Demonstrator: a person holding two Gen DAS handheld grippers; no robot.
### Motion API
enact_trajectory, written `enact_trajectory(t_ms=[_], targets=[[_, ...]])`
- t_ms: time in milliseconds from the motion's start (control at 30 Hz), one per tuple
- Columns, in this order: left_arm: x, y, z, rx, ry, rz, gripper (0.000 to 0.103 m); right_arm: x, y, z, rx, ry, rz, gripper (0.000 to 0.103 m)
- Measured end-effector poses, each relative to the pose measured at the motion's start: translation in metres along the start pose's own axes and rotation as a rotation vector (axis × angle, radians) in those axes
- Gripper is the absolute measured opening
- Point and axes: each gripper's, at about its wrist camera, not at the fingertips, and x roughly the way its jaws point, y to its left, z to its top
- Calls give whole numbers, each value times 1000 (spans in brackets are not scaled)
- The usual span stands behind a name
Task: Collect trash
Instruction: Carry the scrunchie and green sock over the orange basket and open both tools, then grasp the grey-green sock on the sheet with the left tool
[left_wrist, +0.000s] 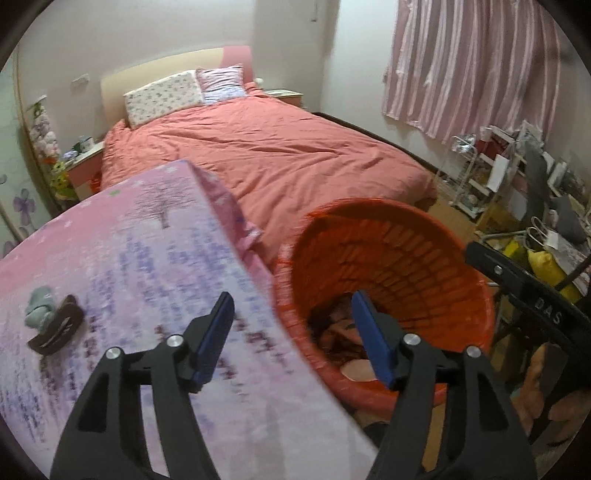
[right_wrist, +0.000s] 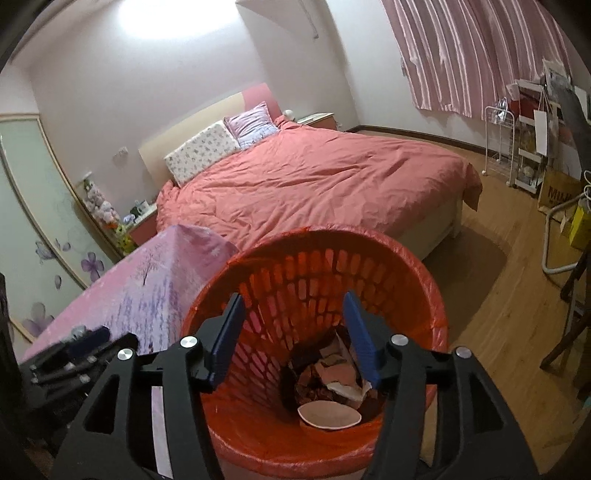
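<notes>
Beside the pink-covered table (left_wrist: 122, 280) stands the red basket (right_wrist: 417, 288), close enough that scraps drop straight in; it already holds crumpled paper and a pale dish-shaped piece (right_wrist: 329, 414). On the table lie a brown wrapper (left_wrist: 57, 330) and what may be a grey wad (left_wrist: 38, 306), blurred. Both the right gripper (right_wrist: 293, 334), above the basket, and the left gripper (left_wrist: 293, 338) have jaws wide apart, empty.

Basket (right_wrist: 317, 258) right of table (right_wrist: 147, 291)
</notes>
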Motion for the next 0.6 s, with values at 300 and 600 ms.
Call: enact_trajectory(t_ms=[300, 600], targets=[[-32, 108, -10, -120, -30, 228, 70, -1, 28, -13, -93, 35, 8, 57], [-33, 233, -17, -375, 53, 370, 62, 6, 71, -33, -178, 85, 38, 57]])
